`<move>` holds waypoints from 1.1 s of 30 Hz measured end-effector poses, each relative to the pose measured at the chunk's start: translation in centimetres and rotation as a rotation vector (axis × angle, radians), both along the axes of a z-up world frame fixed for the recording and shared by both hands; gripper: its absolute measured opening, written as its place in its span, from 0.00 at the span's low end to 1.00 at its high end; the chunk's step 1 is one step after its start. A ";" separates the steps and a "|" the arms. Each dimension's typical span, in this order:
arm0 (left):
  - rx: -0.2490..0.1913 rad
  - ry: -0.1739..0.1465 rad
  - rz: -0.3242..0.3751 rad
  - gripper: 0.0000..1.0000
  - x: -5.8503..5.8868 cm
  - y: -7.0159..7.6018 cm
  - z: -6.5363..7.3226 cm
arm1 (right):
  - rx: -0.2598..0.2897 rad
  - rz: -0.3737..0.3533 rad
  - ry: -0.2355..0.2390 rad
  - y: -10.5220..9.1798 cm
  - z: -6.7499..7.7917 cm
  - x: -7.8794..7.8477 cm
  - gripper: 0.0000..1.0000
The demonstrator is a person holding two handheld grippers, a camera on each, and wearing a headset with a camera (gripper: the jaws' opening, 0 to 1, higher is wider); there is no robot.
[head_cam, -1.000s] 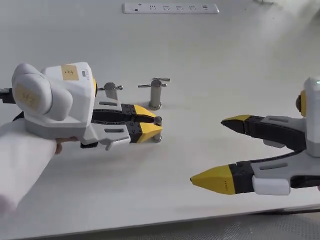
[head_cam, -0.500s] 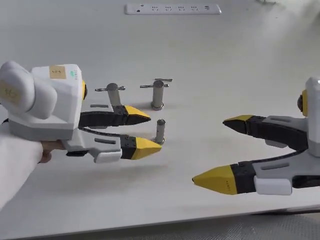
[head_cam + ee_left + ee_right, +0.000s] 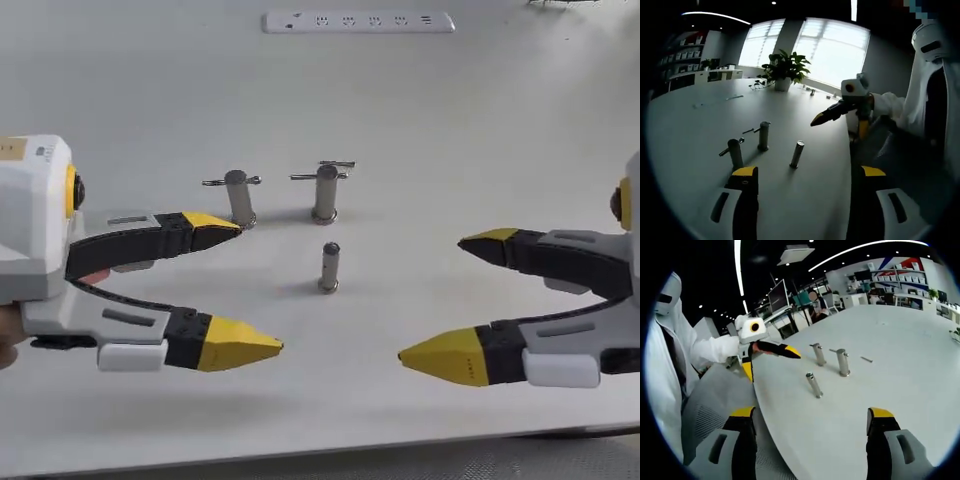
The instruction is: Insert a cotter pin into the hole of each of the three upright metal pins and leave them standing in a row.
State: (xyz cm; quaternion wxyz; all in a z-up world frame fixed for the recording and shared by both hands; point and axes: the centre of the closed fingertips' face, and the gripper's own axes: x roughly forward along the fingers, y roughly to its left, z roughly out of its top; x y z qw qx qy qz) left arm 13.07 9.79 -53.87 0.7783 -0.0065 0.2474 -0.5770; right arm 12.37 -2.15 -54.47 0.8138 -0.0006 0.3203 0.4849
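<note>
The left claw's (image 3: 258,286) white body is cut off by the left edge of the head view, and the hand under it shows as little more than a sliver. A tan label (image 3: 12,150) sits on top of that body, also cut by the edge, and its print is too small to read. The right claw (image 3: 432,300) runs off the right edge in the same way. The dark marking on its lower yellow tip cannot be read. The power strip (image 3: 358,21) at the far side of the white worktop (image 3: 450,150) shows sockets but no legible writing.

Both claws are spread wide and hold nothing. The left claw's upper tip lies just beside the left rear pin (image 3: 238,198), though I cannot tell whether they touch. Its lower tip hangs over bare worktop, nearer the person. The right claw's tips are well apart from all the pins.

The three metal pins stand upright between the two claws. The left rear pin carries a cotter pin (image 3: 213,183) through its head, and so does the right rear pin (image 3: 325,193), whose cotter pin (image 3: 340,165) sticks out on both sides. The front pin (image 3: 330,267) stands alone, nearer the person, with nothing showing through its top. The three make a triangle, not a row.

In the left gripper view a potted plant (image 3: 782,70) stands at the far end of the worktop, before bright windows.
</note>
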 end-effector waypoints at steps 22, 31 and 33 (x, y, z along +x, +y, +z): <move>0.009 0.012 0.092 0.99 -1.9 1.1 0.4 | -0.222 0.139 -0.055 -1.3 0.8 6.4 0.59; -0.001 0.026 0.119 0.99 -1.9 1.3 0.5 | -0.462 0.368 -0.112 -1.9 0.7 9.5 0.50; -0.001 0.036 0.127 0.99 -1.9 1.4 0.4 | -0.463 0.386 -0.103 -1.4 1.2 10.6 0.50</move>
